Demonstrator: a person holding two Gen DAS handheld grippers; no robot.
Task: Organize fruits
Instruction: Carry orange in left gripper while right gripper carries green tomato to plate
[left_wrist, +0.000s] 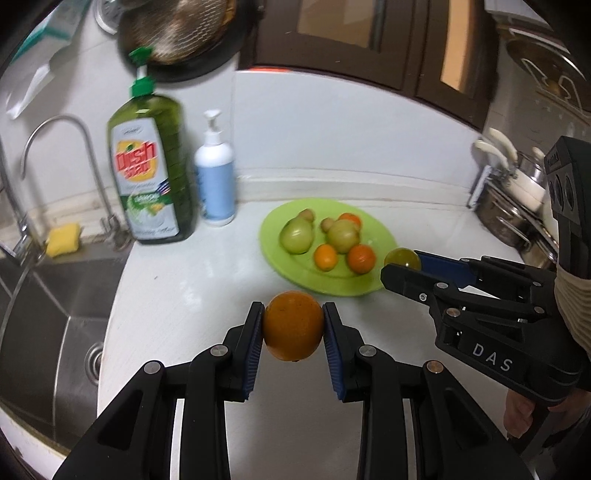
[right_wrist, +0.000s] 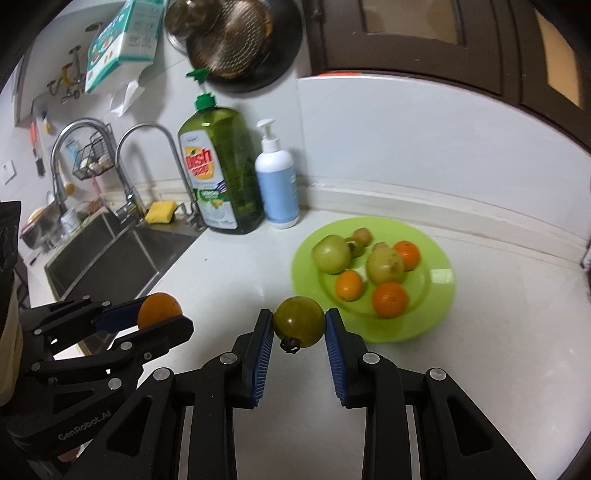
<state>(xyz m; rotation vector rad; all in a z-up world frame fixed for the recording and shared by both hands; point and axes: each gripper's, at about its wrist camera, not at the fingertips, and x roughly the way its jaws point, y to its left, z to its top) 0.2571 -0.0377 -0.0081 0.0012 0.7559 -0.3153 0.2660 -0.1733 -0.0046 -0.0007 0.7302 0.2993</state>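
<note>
Orange (left_wrist: 293, 325) round, olive-green tomato (right_wrist: 299, 322) glossy

Fruits (right_wrist: 369, 266) crowd plate (right_wrist: 439, 295); its right side lies bare

White counter (right_wrist: 229, 280) under plate (right_wrist: 439, 295), bottles (right_wrist: 221, 177)

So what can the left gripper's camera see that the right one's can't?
Only the left wrist view shows the steel pots at the far right. Only the right wrist view shows the wire basket by the faucet and the paper towel pack above it. Both show the green plate of fruit, the dish soap bottle, the left gripper clamping an orange, and the right gripper clamping a green tomato.
</note>
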